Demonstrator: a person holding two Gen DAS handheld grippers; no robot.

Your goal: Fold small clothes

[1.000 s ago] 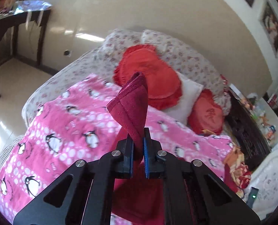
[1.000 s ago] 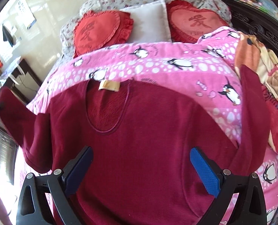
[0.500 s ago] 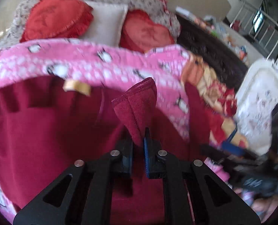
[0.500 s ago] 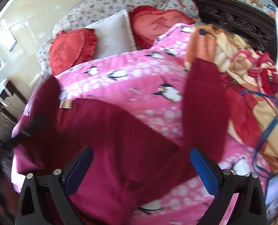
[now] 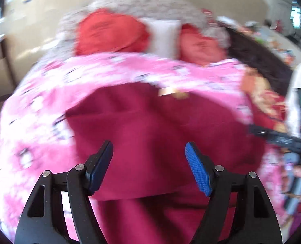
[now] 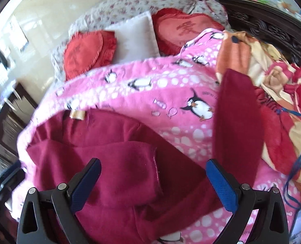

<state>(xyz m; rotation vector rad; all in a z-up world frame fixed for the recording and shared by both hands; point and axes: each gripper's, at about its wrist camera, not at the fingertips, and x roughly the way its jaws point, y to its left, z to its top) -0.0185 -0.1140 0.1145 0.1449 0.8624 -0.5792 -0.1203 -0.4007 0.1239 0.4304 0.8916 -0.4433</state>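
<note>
A dark red long-sleeved top [image 5: 150, 134] [image 6: 113, 158] lies on a pink penguin blanket [image 5: 38, 109] [image 6: 162, 93], its tan neck label [image 6: 77, 114] toward the pillows. One sleeve lies folded across the body; the other sleeve [image 6: 236, 126] stretches out to the right. My left gripper [image 5: 148, 160] hovers over the top with its jaws opening and nothing pinched between them. My right gripper [image 6: 153, 180] is open above the folded sleeve and touches no cloth. The left wrist view is blurred.
Two red heart cushions [image 6: 89, 52] and a white pillow [image 6: 136, 38] sit at the head of the bed. An orange-and-red flowered quilt [image 6: 272, 93] is bunched at the right, beside a dark wooden headboard [image 6: 268, 22]. The other hand-held gripper [image 5: 282, 140] shows at the right of the left wrist view.
My left gripper carried the sleeve cuff across the top, came down and let it go; its jaws now stand apart. The right gripper drifted toward the outstretched sleeve.
</note>
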